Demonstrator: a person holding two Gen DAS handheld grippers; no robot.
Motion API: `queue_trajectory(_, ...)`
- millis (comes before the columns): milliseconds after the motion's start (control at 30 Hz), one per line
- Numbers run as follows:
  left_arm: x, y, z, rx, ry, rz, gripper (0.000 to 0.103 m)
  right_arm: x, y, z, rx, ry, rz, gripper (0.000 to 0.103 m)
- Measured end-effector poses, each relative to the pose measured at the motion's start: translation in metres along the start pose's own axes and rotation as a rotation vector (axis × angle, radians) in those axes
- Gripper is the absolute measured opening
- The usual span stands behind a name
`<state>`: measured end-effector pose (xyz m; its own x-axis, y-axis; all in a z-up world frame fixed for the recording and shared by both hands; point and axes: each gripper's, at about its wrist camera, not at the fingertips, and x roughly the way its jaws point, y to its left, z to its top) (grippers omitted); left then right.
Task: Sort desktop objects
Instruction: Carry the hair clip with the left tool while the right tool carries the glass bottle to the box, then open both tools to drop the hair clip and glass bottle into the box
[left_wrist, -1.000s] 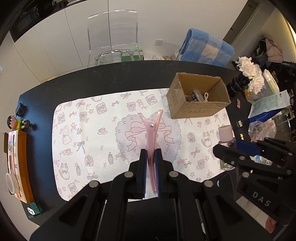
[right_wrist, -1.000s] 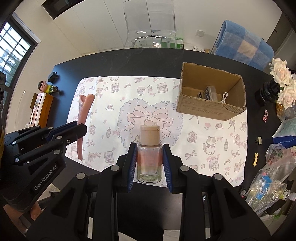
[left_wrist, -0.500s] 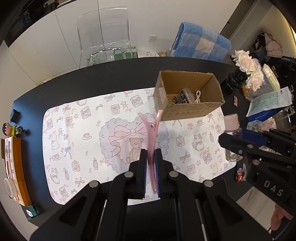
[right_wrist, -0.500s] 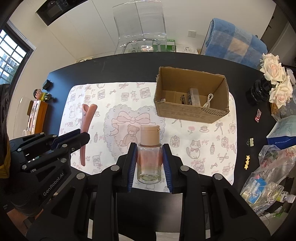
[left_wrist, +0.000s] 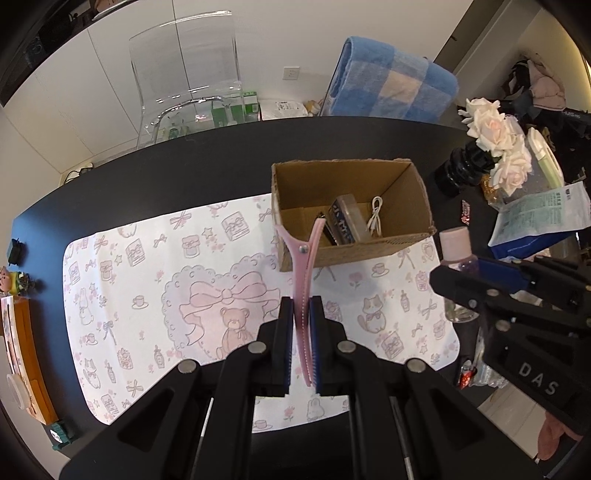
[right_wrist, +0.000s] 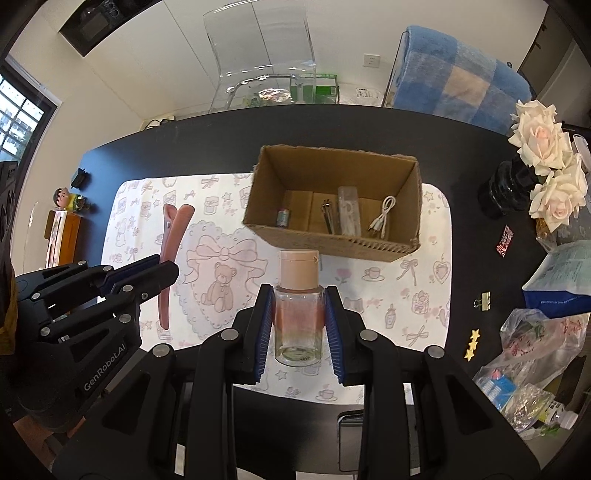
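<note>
My left gripper (left_wrist: 302, 306) is shut on a long pink hair clip (left_wrist: 303, 273), held above the patterned mat; the clip's tip reaches the front left corner of the open cardboard box (left_wrist: 391, 247). My right gripper (right_wrist: 298, 295) is shut on a clear bottle with a beige cap (right_wrist: 298, 295), held just in front of the box (right_wrist: 332, 243). The box holds a cable, a clear case and small items. In the right wrist view the left gripper (right_wrist: 162, 267) and the clip (right_wrist: 171, 240) show at the left.
A white printed mat (right_wrist: 424, 295) covers the black table (right_wrist: 184, 147). A vase of pale roses (right_wrist: 543, 173), bags and packets (right_wrist: 532, 343) crowd the right side. A wooden organizer and a figurine (right_wrist: 68, 199) stand at the left edge. A clear chair and a blue towel are behind.
Both grippers have moved forward and right toward the cardboard box with their loads. The clip's tip now overlaps the box's front corner.
</note>
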<state>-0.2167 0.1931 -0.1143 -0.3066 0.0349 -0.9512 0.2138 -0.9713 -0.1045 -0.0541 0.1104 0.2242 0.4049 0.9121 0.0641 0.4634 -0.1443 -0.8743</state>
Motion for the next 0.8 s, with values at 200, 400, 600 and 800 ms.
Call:
queue_trajectory(200,0.016,-0.012,0.025,-0.002,0.01,-0.003,0.008,0.009,-0.022,0.023,0.002,-0.008,0.003,0.028)
queue_trajectory(400,0.032,-0.02,0.051,0.006,0.019,-0.007,0.008,0.024,-0.038,0.045,-0.001,0.004,0.008,0.028)
queue_trajectory(600,0.051,-0.025,0.075,0.01,0.027,-0.005,0.008,0.039,-0.049,0.066,0.002,0.004,0.019,0.028)
queue_trajectory(800,0.068,-0.027,0.089,0.013,0.038,-0.001,0.008,0.055,-0.058,0.082,-0.002,0.008,0.022,0.028)
